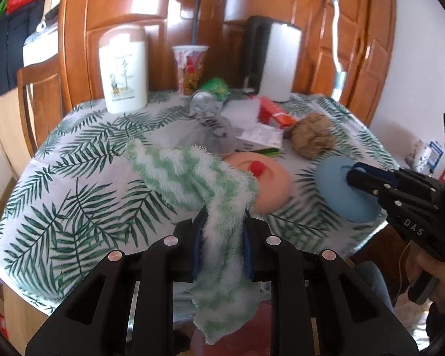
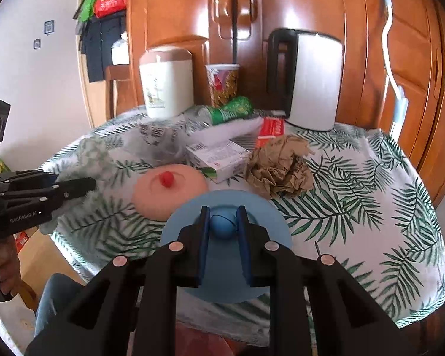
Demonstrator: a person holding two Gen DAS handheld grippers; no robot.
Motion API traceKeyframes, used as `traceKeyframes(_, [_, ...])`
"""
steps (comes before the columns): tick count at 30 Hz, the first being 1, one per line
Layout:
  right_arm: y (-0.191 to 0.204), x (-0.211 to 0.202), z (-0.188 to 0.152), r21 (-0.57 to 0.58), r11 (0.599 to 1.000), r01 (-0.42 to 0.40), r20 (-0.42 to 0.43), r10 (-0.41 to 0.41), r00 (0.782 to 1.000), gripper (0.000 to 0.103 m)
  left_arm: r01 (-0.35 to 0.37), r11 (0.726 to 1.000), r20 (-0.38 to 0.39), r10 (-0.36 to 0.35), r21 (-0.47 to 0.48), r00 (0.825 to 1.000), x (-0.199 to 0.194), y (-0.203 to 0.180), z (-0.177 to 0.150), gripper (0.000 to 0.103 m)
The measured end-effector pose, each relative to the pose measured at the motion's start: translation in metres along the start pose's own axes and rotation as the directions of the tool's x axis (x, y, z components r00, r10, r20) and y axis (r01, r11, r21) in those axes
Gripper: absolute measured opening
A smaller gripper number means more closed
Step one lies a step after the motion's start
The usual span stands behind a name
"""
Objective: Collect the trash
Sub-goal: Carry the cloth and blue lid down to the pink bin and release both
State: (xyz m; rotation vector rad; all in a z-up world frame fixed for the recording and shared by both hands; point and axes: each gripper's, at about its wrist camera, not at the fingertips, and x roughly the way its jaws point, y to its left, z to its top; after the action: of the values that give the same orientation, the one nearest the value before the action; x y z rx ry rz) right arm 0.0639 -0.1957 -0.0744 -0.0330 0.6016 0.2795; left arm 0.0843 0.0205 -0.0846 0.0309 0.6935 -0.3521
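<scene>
My left gripper [image 1: 224, 222] is shut on a green-and-white fluffy cloth [image 1: 192, 175] that trails over the table's near edge. My right gripper [image 2: 224, 222] is shut on the knob [image 2: 224, 225] of a blue lid [image 2: 270, 222] at the front of the table; it also shows in the left wrist view [image 1: 338, 190]. Trash lies mid-table: a crumpled brown paper ball [image 2: 277, 167], a white carton [image 2: 219, 155], an orange-red box [image 2: 271, 132], a crushed green can [image 2: 228, 109] and clear plastic wrap [image 2: 160, 141].
A pink lid with a red knob [image 2: 169, 190] lies beside the blue lid. At the back stand a white canister [image 2: 166, 81], a paper cup with a straw [image 2: 222, 84] and a kettle [image 2: 311, 80]. Wooden wardrobe doors [image 2: 281, 6] rise behind the leaf-print tablecloth [image 2: 370, 207].
</scene>
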Motion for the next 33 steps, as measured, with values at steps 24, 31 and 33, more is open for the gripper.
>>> traceKeyframes(24, [0.050, 0.069, -0.228, 0.060, 0.982, -0.178, -0.458, 0.186, 0.869, 0.018, 0.108, 0.992, -0.564, -0.126, -0.066, 0.816, 0.114, -0.028, -0.244, 0.022])
traceKeyframes(31, [0.050, 0.124, -0.282, 0.070, 0.981, -0.183, -0.596, 0.188, 0.781, 0.018, 0.078, 0.994, -0.670, -0.110, -0.078, 0.734, 0.167, -0.011, -0.286, 0.022])
traceKeyframes(33, [0.050, 0.131, -0.288, 0.074, 0.980, -0.184, -0.613, 0.190, 0.767, 0.018, 0.076, 0.993, -0.685, -0.120, -0.094, 0.718, 0.177, -0.011, -0.291, 0.024])
